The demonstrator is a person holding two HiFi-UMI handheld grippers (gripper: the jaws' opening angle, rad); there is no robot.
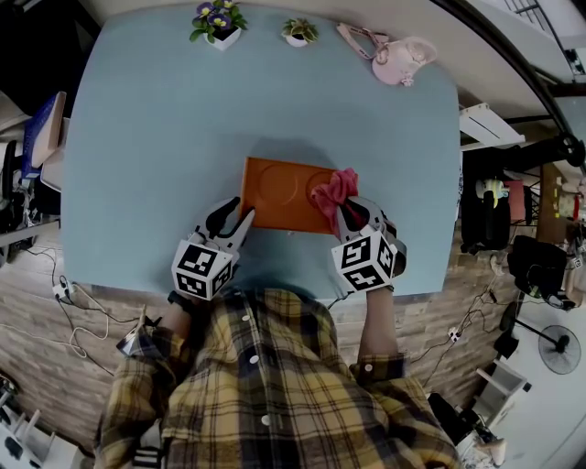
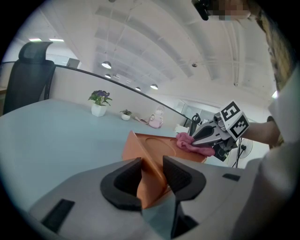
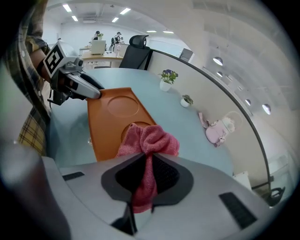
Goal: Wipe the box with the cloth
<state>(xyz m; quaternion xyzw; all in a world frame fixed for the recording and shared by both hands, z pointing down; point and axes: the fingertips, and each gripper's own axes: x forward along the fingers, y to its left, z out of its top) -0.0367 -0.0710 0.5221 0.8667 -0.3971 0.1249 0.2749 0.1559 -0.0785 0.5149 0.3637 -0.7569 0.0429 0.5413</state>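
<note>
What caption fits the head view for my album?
Right claw holds a pink cloth on the orange box; left claw grips its corner.

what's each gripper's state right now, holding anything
Left gripper: closed on the near left corner of the orange box.
Right gripper: closed on the pink cloth, which rests on the box.

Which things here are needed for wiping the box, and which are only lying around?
In use: box, cloth, right gripper holding the cloth, left gripper clamping the box corner.
Lying about: flower pot, small plant, pink bag.
</note>
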